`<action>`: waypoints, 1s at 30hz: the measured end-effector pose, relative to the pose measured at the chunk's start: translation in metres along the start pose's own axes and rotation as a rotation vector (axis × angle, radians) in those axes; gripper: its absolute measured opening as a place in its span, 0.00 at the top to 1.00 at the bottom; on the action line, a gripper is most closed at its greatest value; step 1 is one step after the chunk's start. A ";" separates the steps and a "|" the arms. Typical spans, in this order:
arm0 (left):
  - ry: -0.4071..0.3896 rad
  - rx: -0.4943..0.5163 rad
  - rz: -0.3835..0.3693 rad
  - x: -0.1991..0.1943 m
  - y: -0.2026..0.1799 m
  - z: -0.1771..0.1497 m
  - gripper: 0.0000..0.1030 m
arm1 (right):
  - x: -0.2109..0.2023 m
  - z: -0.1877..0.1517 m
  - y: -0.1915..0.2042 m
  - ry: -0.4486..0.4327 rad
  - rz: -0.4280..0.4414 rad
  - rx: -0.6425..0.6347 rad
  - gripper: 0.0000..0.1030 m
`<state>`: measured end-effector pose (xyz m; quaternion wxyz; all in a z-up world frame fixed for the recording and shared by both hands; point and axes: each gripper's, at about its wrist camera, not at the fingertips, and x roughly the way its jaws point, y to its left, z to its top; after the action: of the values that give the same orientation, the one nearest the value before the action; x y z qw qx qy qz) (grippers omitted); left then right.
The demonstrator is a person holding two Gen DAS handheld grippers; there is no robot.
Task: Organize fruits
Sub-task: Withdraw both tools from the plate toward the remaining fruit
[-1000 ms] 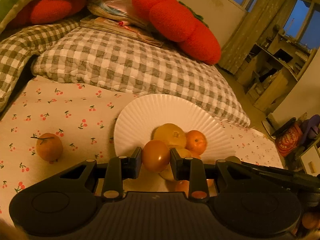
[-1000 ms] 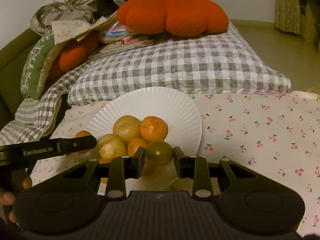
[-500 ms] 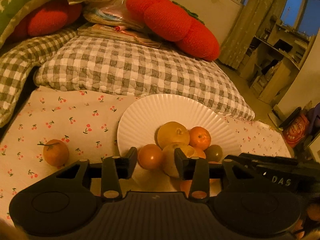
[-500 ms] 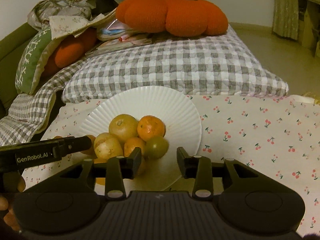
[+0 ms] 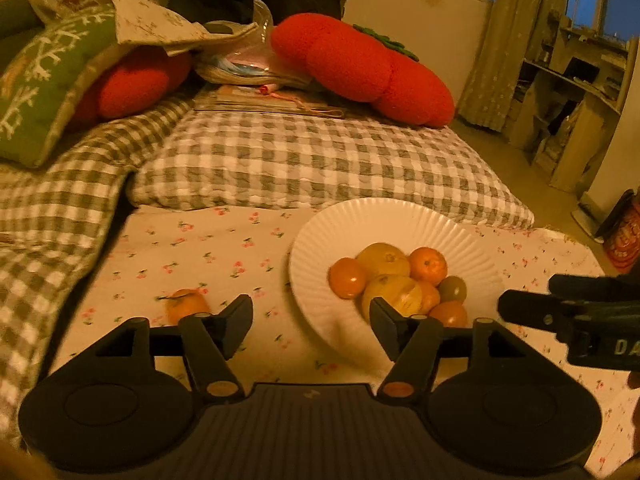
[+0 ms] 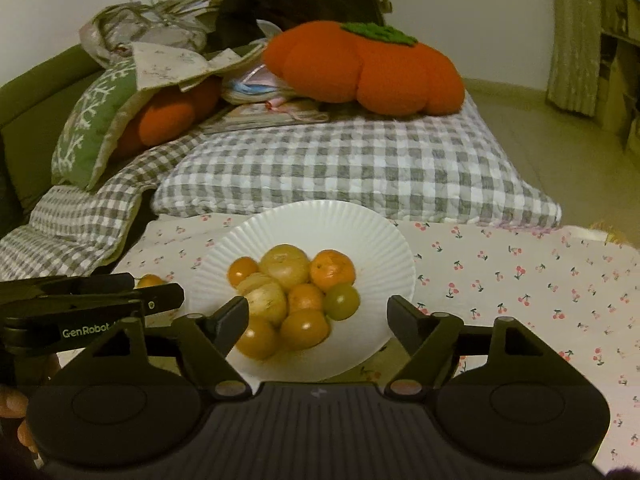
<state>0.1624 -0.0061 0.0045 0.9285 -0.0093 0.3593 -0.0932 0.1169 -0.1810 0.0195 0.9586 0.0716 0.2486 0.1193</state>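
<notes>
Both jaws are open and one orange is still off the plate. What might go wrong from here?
1. The fruit pile sits heaped toward the near side of the white plate; adding another piece could send one rolling off.
2. The stray orange lies on the soft cherry-print cloth, so a push from the left gripper might roll it away.
3. The right gripper is close beside the left; they could collide.

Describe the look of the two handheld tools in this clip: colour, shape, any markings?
Both are matte black plastic. The left tool and the right tool each have two angular fingers, round housings with small orange-tan pivot caps, and a ribbed body. White "GenRobot" lettering marks the left tool's side. No cables or sleeves are visible.
</notes>
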 end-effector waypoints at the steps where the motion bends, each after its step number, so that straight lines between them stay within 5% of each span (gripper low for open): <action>1: -0.002 0.003 0.008 -0.004 0.002 -0.002 0.43 | -0.004 0.000 0.004 -0.003 -0.001 -0.011 0.24; 13: -0.059 -0.007 0.096 -0.058 0.032 -0.025 0.11 | -0.042 -0.023 0.024 -0.008 -0.056 -0.069 0.03; 21: -0.046 -0.115 0.134 -0.075 0.070 -0.038 0.09 | -0.066 -0.043 0.031 -0.020 -0.121 -0.079 0.00; 30: -0.026 -0.220 0.170 -0.089 0.096 -0.042 0.09 | -0.077 -0.049 0.026 -0.052 -0.097 -0.009 0.00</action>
<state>0.0860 0.1064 0.0240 0.9309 -0.0817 0.3550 0.0260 0.0220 -0.1730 0.0172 0.9697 0.0580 0.2263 0.0719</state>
